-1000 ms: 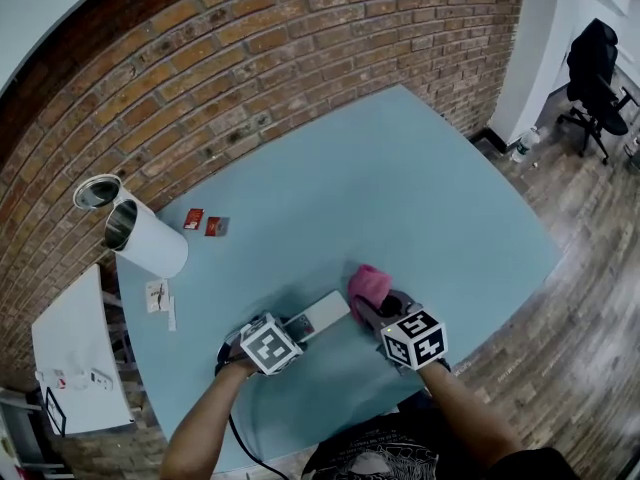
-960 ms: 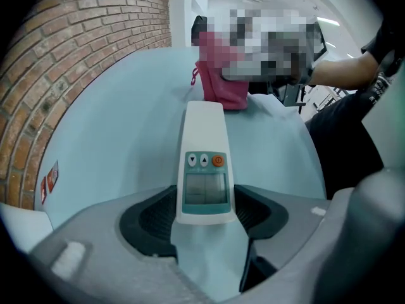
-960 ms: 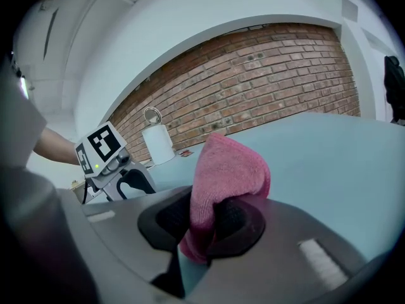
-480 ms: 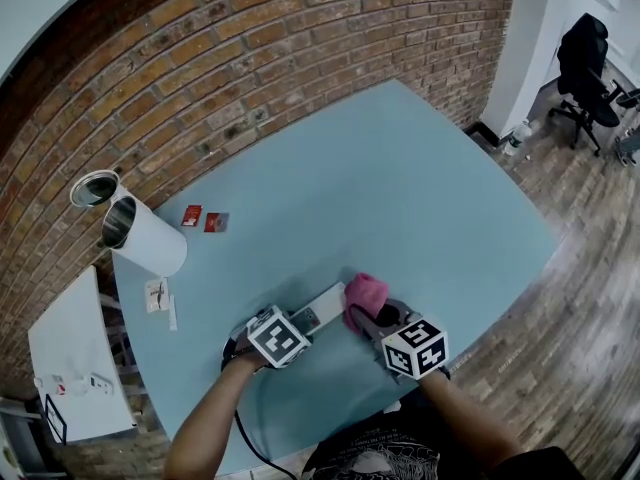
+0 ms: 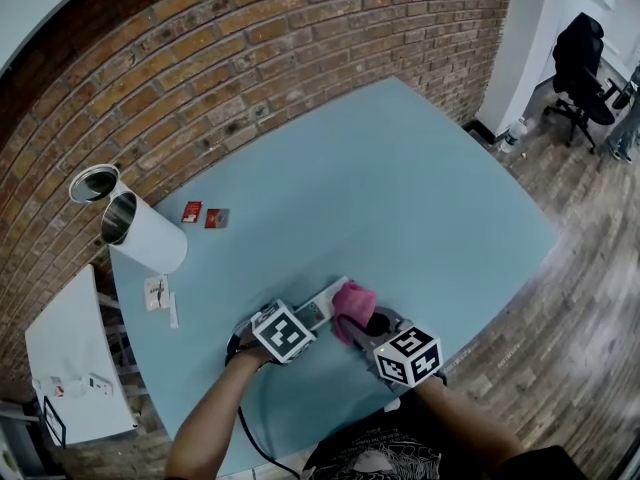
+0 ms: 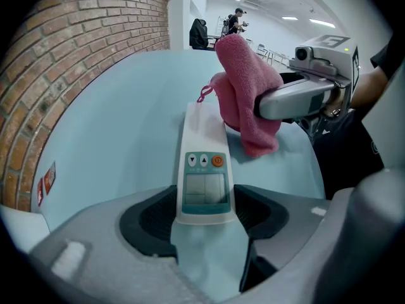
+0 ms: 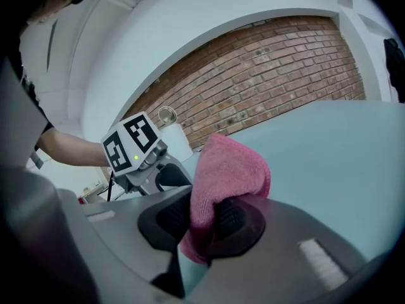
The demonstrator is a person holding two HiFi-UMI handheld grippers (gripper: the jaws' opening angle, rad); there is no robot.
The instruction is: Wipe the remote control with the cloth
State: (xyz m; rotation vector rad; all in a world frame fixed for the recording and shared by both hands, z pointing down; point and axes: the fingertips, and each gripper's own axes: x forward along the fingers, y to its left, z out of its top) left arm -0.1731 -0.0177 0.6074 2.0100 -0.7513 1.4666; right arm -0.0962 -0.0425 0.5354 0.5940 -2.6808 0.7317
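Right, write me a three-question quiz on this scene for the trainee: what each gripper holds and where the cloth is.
1. True or false: the right gripper holds the remote control.
2. Multiple choice: where on the remote control is the cloth? A: at the far end, away from the left gripper. B: over its screen. C: at the near end, behind the jaws.
3. Fill in: the left gripper's jaws are closed on the ____.

Key: 1 false, it holds the cloth. 2 A. 3 remote control.
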